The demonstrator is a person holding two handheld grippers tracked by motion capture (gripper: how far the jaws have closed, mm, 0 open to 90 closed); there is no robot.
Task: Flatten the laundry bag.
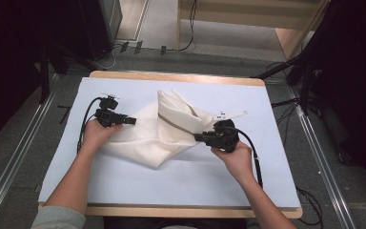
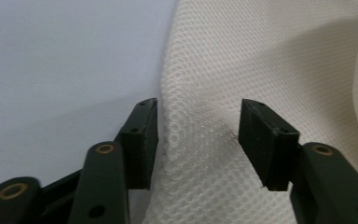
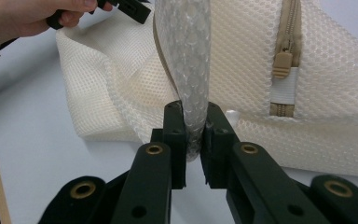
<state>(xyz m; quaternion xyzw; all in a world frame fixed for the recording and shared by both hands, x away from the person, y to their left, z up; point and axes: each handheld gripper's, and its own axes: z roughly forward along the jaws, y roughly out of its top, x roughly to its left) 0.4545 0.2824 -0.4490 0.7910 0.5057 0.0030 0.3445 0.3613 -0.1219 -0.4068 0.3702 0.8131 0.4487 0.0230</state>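
The right gripper (image 3: 193,140) pinches the mesh bag's (image 1: 143,136) fold, while the left gripper (image 2: 198,140), jaws apart astride its edge, seemingly needs closing next.

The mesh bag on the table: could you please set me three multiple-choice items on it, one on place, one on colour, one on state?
1. Where is the left tongs?
A at the mesh bag's edge
B off the table
C on the zipper
2. The bag's colour?
A blue
B cream
C black
3. The right tongs is:
A wide open
B shut on a fold of the bag
C holding a cable

A: its open jaws straddle the mesh edge.
B: the mesh looks cream in each view.
B: its jaws pinch a mesh fold.
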